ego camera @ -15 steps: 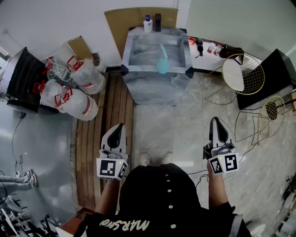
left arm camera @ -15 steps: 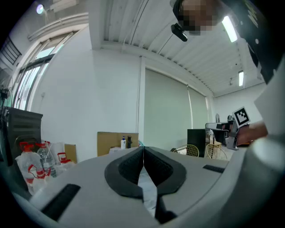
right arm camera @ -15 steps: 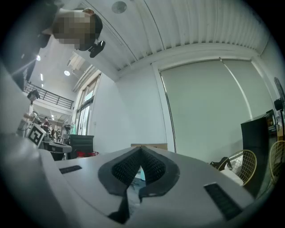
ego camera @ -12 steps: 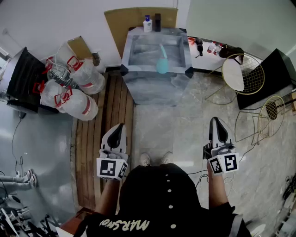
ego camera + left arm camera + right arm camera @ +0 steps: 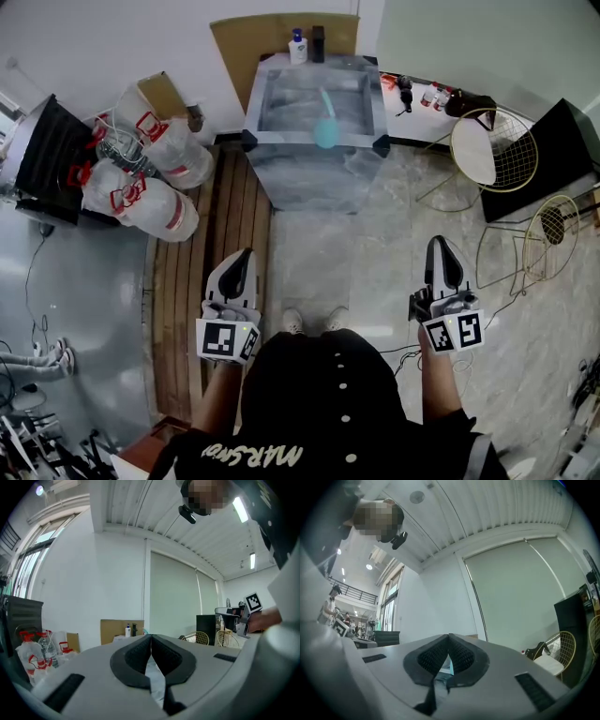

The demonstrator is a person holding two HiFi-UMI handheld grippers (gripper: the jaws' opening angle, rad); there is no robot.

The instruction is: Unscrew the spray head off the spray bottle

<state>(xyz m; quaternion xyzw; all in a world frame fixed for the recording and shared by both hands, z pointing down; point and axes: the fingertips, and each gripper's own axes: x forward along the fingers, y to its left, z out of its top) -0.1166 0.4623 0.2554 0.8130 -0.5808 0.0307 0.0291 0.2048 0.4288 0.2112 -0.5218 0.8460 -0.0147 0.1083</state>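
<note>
Not much has changed since the picture from a moment ago. Our left gripper (image 5: 242, 255) and right gripper (image 5: 438, 244) hang in the same spots in front of us, out over the floor. Only the far things sit a tiny bit higher in the head view, and the feet (image 5: 52, 353) of someone at the left edge have shifted a little. Both grippers are closed tight with nothing held between the jaws. The teal spray bottle (image 5: 326, 127) lies on its side on top of the grey table (image 5: 314, 183), well apart from both grippers, and its spray head is on. Only the head view shows the bottle whole, lying flat, and the big bagged water jugs (image 5: 150, 178) on the floor at the left. The left gripper view shows its dark pads pressed together, and far off a white bottle (image 5: 127, 630) standing in front of a sheet of cardboard (image 5: 115, 631). The right gripper view shows its own pads meeting too, with a thin bit of teal peeking past them, and a wire chair (image 5: 562, 648) at the right.
</note>
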